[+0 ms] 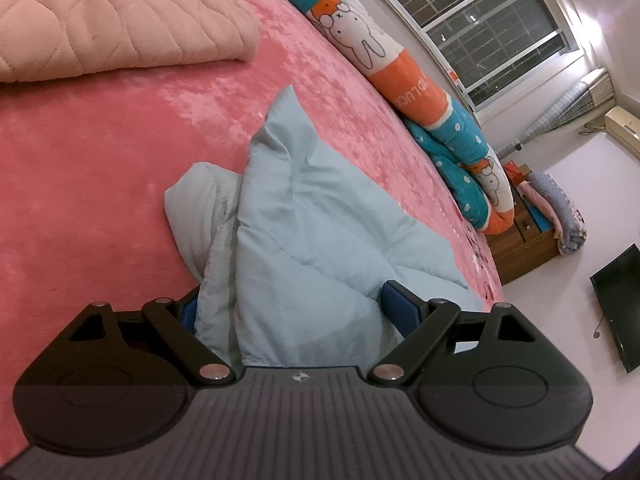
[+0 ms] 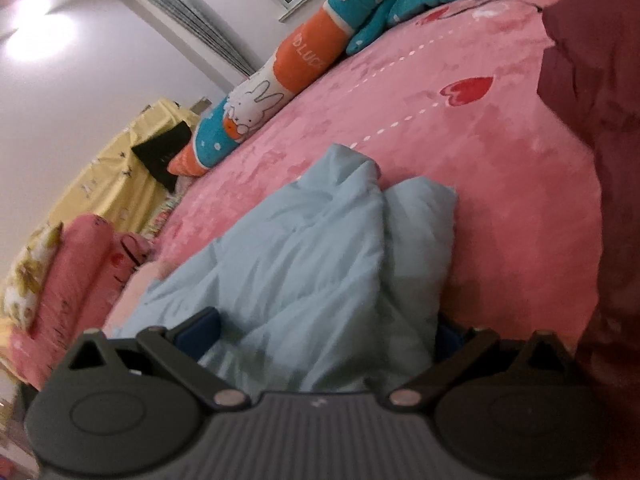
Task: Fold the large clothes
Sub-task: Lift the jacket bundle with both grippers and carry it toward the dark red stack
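Observation:
A light blue padded garment (image 1: 312,224) lies bunched on the pink bed cover (image 1: 100,180). In the left wrist view, my left gripper (image 1: 292,308) has its blue-padded fingers on either side of a thick fold of the garment, closed on it. In the right wrist view, the same garment (image 2: 304,264) fills the space between the fingers of my right gripper (image 2: 328,332), which grips another thick bunch of it. The fingertips are mostly hidden by the cloth in both views.
A folded peach quilt (image 1: 112,16) lies at the far left of the bed. A long teal-and-orange bunny bolster (image 1: 400,68) lines the far edge under a window (image 1: 480,28). A dark red cloth (image 2: 600,120) lies at the right. Pink pillows (image 2: 72,280) lie left.

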Demonstrator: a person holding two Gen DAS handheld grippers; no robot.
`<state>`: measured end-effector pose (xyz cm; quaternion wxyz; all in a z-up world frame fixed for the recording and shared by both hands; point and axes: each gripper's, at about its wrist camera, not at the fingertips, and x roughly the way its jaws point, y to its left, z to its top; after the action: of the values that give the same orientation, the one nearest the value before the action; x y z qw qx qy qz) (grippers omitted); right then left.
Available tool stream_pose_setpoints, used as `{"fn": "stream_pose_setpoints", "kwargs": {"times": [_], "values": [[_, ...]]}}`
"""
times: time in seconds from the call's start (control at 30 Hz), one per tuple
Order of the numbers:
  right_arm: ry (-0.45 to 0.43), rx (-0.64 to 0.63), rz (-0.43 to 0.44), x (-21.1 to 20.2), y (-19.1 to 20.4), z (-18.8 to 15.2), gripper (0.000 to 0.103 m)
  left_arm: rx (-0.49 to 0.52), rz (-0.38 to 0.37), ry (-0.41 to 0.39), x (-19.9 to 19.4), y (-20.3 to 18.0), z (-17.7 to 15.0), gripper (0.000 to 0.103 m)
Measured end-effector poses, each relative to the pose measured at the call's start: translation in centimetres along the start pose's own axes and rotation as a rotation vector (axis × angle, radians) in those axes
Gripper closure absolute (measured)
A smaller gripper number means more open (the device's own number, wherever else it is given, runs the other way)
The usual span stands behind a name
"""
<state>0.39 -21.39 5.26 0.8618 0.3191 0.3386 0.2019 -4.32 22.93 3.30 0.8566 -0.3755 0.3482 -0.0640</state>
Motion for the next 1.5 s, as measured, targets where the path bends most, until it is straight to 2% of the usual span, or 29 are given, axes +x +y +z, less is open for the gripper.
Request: {"fn": "stream_pose_setpoints", "kwargs": {"times": [0.1, 0.13, 0.17, 0.2, 0.33, 0.47, 0.53, 0.7, 0.83, 1.0, 1.13, 1.37, 1.5], "values": [[0.004, 0.033, 0.038, -0.1, -0.2, 0.1, 0.002, 0.017, 0.012, -0.004, 0.0, -0.3, -0.1, 0.0], [0.002, 0.043, 0.043, 0.0, -0.1, 0.1, 0.004, 0.023, 0.016, -0.007, 0.0, -0.4, -0.1, 0.003], [0.003, 0.05, 0.044, 0.0, -0.1, 0.0, 0.01, 0.027, 0.021, -0.008, 0.0, -0.5, -0.1, 0.005], [0.004, 0.052, 0.035, 0.0, 0.1, 0.0, 0.017, 0.03, 0.027, -0.009, 0.1, -0.6, 0.0, 0.01], [0.003, 0.043, -0.01, 0.1, 1.0, -0.3, 0.03, 0.053, 0.049, -0.015, 0.2, -1.1, -0.1, 0.026], [-0.008, 0.003, -0.037, 0.1, 2.4, -0.5, 0.051, 0.065, 0.062, -0.028, 0.2, -1.6, -0.3, 0.042], [-0.023, -0.017, -0.049, -0.2, 3.1, -0.6, 0.059, 0.084, 0.073, -0.041, 0.1, -2.1, -0.4, 0.054], [-0.081, -0.06, -0.071, -1.8, 4.7, -1.1, 0.078, 0.132, 0.105, -0.08, -0.3, -3.8, -1.2, 0.071], [-0.132, -0.122, -0.108, -3.4, 6.3, -1.5, 0.083, 0.166, 0.114, -0.111, -1.1, -5.6, -1.8, 0.079], [-0.214, -0.21, -0.155, -6.6, 7.7, -1.6, 0.087, 0.207, 0.087, -0.118, -1.8, -8.4, -2.8, 0.083], [-0.291, -0.237, -0.18, -10.1, 7.4, -1.0, 0.088, 0.266, 0.047, -0.123, -2.2, -12.2, -3.7, 0.083], [-0.498, -0.214, -0.209, -18.3, 5.5, 1.4, 0.089, 0.381, -0.092, -0.143, -1.5, -22.3, -5.3, 0.083], [-0.639, -0.182, -0.265, -23.4, 3.2, 2.8, 0.089, 0.463, -0.195, -0.131, 0.5, -29.3, -6.7, 0.083]]}}
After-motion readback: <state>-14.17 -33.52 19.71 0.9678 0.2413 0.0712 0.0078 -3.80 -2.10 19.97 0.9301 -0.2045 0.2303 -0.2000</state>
